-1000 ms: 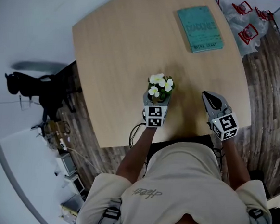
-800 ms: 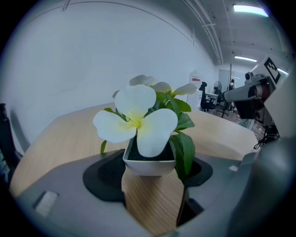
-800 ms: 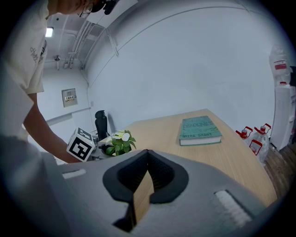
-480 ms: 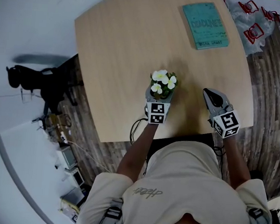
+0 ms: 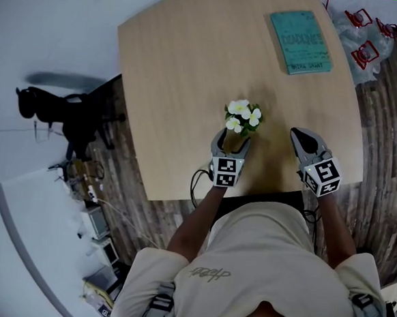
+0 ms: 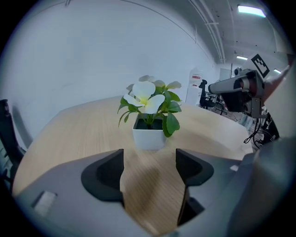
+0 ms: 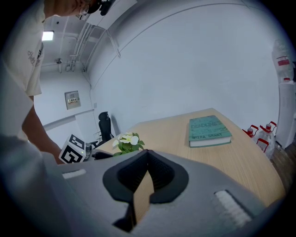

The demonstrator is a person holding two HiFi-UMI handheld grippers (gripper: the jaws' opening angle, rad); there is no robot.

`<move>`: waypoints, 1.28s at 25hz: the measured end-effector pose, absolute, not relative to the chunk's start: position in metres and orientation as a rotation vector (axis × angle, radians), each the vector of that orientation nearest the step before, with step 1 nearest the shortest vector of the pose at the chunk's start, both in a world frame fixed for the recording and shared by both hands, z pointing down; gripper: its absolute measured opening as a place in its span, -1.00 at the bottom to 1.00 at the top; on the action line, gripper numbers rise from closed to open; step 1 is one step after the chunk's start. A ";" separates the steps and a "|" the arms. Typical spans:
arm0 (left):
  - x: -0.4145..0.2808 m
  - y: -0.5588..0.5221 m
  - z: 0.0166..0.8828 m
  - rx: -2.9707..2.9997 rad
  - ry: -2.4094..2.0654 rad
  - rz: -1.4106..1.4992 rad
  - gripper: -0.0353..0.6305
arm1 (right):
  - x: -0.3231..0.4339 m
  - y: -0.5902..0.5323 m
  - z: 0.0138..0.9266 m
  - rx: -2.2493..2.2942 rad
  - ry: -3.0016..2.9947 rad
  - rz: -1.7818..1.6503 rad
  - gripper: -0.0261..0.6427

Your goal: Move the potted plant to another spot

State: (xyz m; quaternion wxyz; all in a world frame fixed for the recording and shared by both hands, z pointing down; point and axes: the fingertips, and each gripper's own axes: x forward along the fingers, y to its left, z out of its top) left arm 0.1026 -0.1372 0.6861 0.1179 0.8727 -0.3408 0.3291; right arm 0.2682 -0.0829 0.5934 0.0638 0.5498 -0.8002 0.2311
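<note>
The potted plant, white flowers and green leaves in a small white square pot, stands upright on the light wooden table near its front edge. My left gripper is open right behind the pot. In the left gripper view the pot sits just ahead of the fingertips, apart from both pads, with only bare table between the jaws. My right gripper rests to the right of the plant, its jaws shut on nothing. From the right gripper view the plant shows at the left.
A teal book lies flat at the table's far right corner. Clear bags with red marks lie on the floor beyond it. A black chair and loose equipment stand left of the table. The front table edge runs just below both grippers.
My left gripper has drawn back toward me off the pot, its jaws a little wider; the plant stays put on the table. The right gripper has not moved.
</note>
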 end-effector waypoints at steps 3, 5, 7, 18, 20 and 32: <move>0.091 -0.135 0.674 2.576 -1.002 0.943 0.21 | 0.258 -0.085 0.587 1.669 -2.420 0.696 -0.91; 0.086 -0.137 0.664 2.589 -1.019 0.912 0.19 | 0.251 -0.086 0.586 1.662 -2.420 0.691 -0.91; 0.080 -0.139 0.655 2.594 -1.039 0.882 0.18 | 0.244 -0.088 0.585 1.657 -2.419 0.685 -0.91; 0.025 -0.137 0.614 2.601 -1.122 0.729 0.00 | 0.215 -0.098 0.559 1.723 -2.404 0.603 -0.91; 0.016 -0.136 0.604 2.605 -1.138 0.722 -0.04 | 0.209 -0.098 0.553 1.723 -2.409 0.580 -0.91; -0.035 -0.154 0.539 2.550 -1.331 0.499 -0.59 | 0.181 -0.109 0.500 1.724 -2.480 0.398 -0.91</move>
